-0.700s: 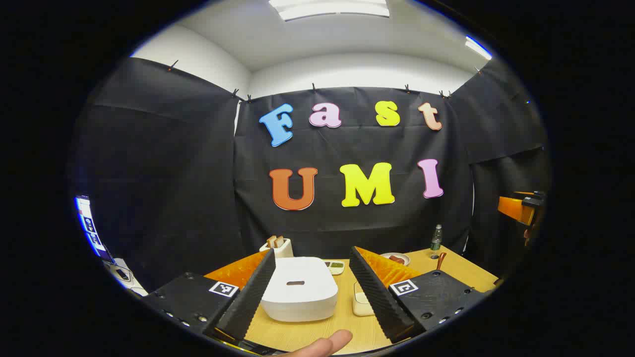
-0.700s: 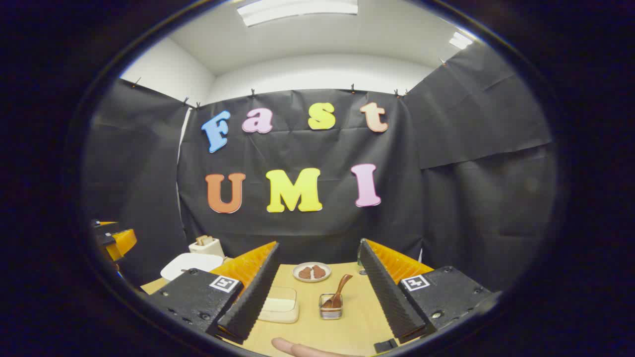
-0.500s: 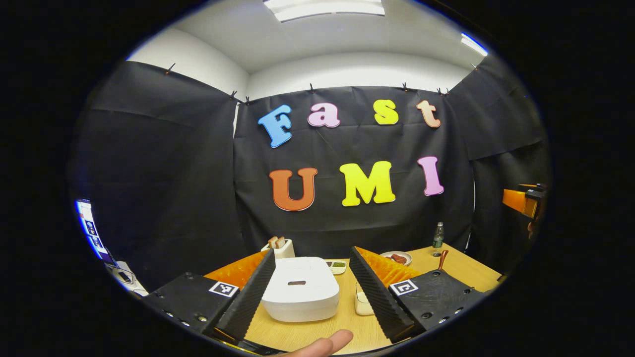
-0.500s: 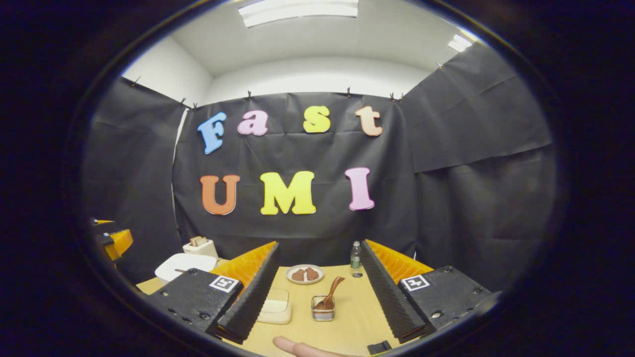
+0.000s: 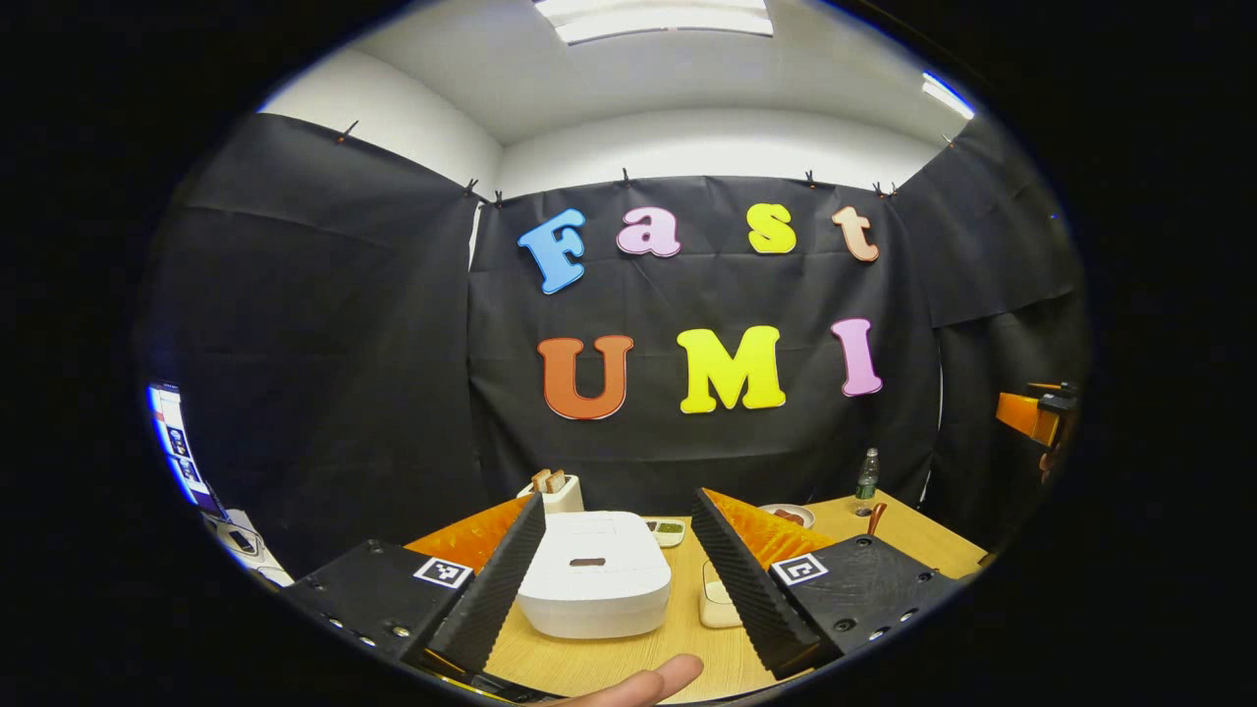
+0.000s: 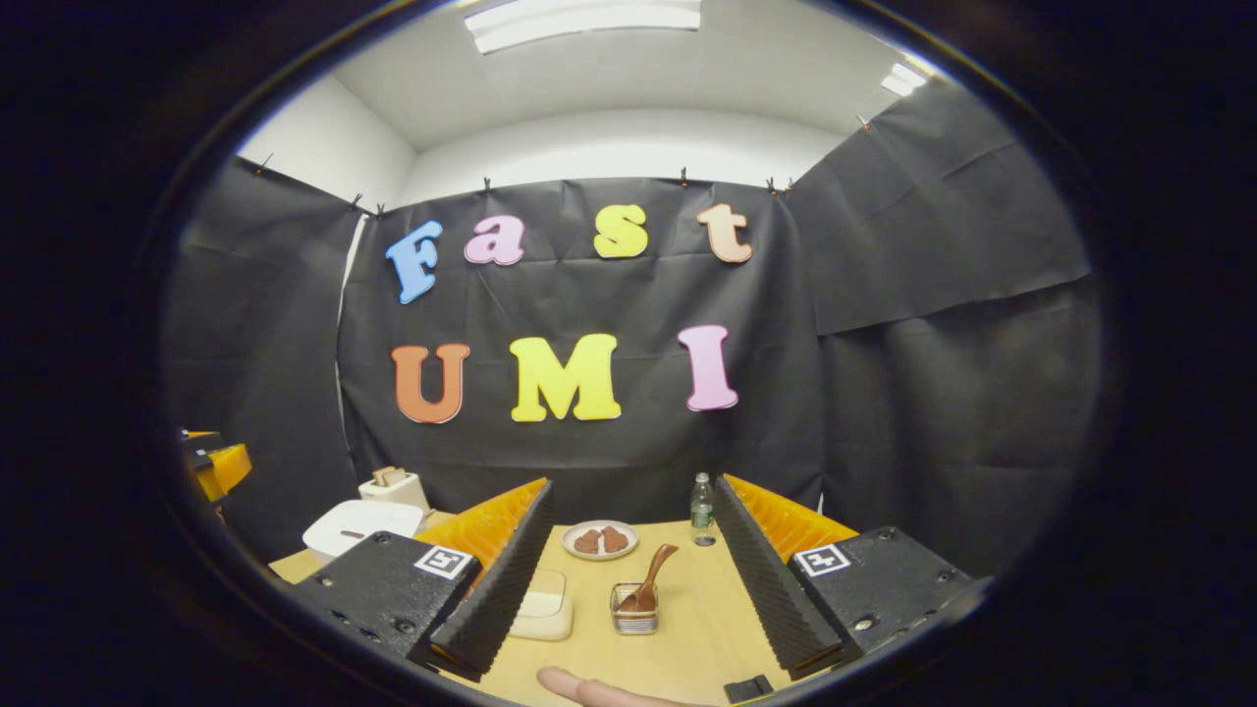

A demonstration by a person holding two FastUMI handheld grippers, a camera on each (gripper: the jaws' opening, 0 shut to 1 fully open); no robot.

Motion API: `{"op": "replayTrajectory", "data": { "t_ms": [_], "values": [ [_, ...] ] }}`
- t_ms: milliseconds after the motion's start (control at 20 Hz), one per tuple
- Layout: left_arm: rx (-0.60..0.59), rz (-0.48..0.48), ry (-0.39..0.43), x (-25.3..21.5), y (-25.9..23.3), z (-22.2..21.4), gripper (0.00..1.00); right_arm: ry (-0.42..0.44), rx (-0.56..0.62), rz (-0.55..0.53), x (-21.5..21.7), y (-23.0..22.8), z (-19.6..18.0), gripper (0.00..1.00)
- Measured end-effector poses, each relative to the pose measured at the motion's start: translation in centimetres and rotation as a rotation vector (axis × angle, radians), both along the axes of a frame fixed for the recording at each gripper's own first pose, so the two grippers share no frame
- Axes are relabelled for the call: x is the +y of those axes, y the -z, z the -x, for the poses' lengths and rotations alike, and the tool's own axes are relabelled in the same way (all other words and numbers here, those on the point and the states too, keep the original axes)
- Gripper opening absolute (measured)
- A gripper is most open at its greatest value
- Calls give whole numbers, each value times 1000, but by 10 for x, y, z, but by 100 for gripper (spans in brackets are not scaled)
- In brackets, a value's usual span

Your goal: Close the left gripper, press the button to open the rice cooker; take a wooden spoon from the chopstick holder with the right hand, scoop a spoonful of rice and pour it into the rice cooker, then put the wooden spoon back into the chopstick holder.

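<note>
**Left gripper view, right gripper view: both my tongs wide over the wooden table**

Left gripper view has my left gripper [image 5: 617, 574] spread wide, its two ribbed black fingers [image 5: 491, 589] backed with ridged orange plastic, nothing between them but air. Framed in that gap sits the rice cooker [image 5: 596, 583], a smooth white rounded box, lid down, with a small dark slot-shaped button on top. It stands on the pale wood-grain table [image 5: 589, 663]. Just to its right is a shallow cream rice container [image 5: 715, 604], partly behind my right-hand finger. A fingertip [image 5: 648, 684] pokes in at the bottom edge.

From the right gripper view, my right gripper [image 6: 633, 579] is equally wide and empty. Between its fingers stands the chopstick holder [image 6: 634, 621], a small wire-mesh basket, with the wooden spoon [image 6: 649, 579] leaning out of it, its brown handle tilted up to the right. The cooker lies well off to the left there.
</note>
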State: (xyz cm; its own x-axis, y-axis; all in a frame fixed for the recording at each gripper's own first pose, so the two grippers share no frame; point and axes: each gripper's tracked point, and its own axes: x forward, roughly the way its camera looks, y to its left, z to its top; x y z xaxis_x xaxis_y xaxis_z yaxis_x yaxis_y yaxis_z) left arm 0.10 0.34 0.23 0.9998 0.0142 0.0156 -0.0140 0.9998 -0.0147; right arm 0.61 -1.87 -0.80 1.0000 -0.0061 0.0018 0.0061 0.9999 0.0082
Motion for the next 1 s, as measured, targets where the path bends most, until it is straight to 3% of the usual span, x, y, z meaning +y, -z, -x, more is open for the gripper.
{"op": "replayTrajectory", "data": {
  "t_ms": [250, 400, 600, 750, 900, 1000],
  "values": [
    [-28, 45, -54, 15, -4, -9, 95, 6, -9, -8, -10, 6, -7, 100],
    [-24, 81, 0, 4, -2, -21, 93, 13, -6, -21, -17, 13, -14, 100],
    [24, 57, 28, 6, 11, -38, 61, 8, 5, -21, -23, 26, -25, 100],
    [34, 37, 32, 3, 17, -54, 45, 0, 0, -13, -24, 36, -30, 100],
    [63, 8, 19, 4, 30, -69, 24, -22, 5, -9, -23, 42, -36, 100],
    [98, -19, 21, 2, 39, -78, 24, -33, -10, -2, -22, 44, -39, 100]
  ]
}}
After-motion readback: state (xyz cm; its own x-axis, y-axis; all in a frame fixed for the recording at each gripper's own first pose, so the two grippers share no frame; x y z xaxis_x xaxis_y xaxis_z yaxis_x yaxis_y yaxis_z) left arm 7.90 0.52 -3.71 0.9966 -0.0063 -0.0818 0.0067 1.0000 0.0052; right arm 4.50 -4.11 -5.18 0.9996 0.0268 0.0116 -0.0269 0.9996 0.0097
